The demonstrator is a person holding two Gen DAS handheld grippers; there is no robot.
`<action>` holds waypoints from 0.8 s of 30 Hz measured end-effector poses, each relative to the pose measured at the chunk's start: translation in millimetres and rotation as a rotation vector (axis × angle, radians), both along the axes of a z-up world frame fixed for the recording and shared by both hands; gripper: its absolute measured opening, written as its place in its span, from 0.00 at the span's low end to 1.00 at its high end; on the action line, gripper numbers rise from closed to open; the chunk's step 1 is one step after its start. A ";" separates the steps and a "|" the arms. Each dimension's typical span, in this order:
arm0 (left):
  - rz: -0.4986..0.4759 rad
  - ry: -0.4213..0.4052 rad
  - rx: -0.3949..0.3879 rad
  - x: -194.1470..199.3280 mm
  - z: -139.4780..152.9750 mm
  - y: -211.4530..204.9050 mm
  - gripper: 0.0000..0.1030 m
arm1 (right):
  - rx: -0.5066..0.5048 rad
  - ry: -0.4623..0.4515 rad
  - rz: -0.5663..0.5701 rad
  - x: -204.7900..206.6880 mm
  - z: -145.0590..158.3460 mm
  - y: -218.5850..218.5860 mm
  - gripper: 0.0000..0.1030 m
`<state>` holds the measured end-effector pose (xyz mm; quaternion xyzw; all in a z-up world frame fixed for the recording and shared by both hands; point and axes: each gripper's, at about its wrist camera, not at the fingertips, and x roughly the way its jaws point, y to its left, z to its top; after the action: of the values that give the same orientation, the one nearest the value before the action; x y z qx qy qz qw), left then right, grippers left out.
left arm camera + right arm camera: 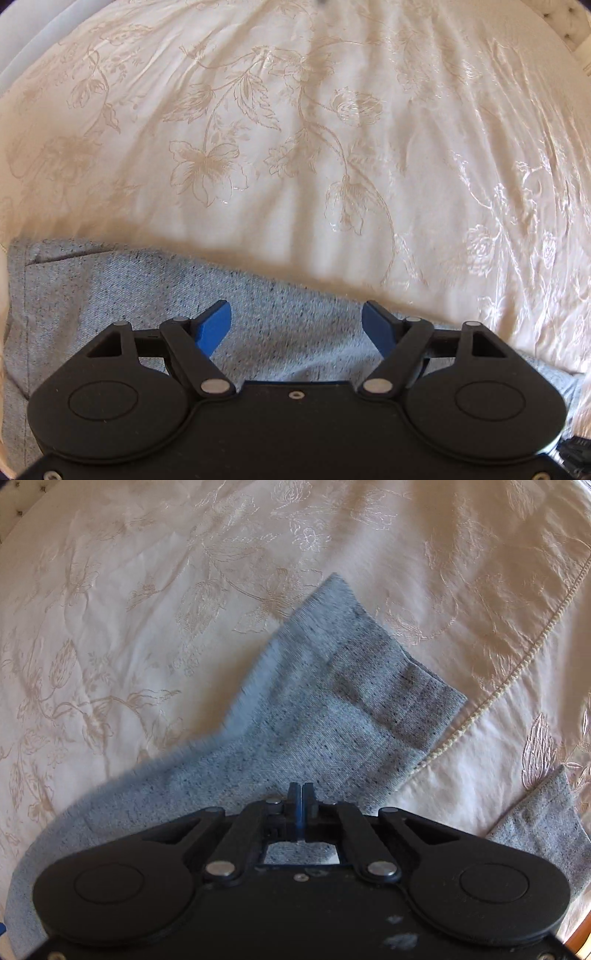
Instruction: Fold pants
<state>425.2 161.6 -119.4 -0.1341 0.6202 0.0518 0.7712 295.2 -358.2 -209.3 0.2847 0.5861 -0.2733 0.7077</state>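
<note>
Grey speckled pants (110, 295) lie on a cream floral bedspread (295, 129). In the left wrist view my left gripper (296, 321) is open, its blue fingers (214, 326) spread above the grey fabric near the waist end with a pocket seam. In the right wrist view my right gripper (301, 794) has its blue fingers pressed together over a pant leg (314, 720) whose darker ribbed cuff (406, 686) points up and right. Whether fabric is pinched between them is hidden. A second cuff (543, 819) lies at the right.
The bedspread (147, 590) has a corded seam (517, 664) running diagonally on the right. A pale wall or headboard (22, 48) shows at the top left of the left wrist view. A wooden edge (580, 938) shows at bottom right.
</note>
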 end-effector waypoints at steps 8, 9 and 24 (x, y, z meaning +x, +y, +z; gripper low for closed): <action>0.050 0.150 0.058 40.6 -46.7 -2.3 0.78 | 0.043 -0.124 0.048 21.3 16.6 4.0 0.23; 0.045 0.177 0.059 42.4 -54.3 -2.9 0.78 | 0.048 -0.134 0.027 29.4 17.8 2.4 0.25; 0.013 0.161 0.048 -17.2 -73.0 -2.6 0.65 | -0.076 0.076 -0.077 143.6 -43.4 3.8 0.29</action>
<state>408.0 159.0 -192.5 -0.1148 0.6778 0.0822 0.7216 438.9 -354.4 -252.6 0.2696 0.5903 -0.3330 0.6841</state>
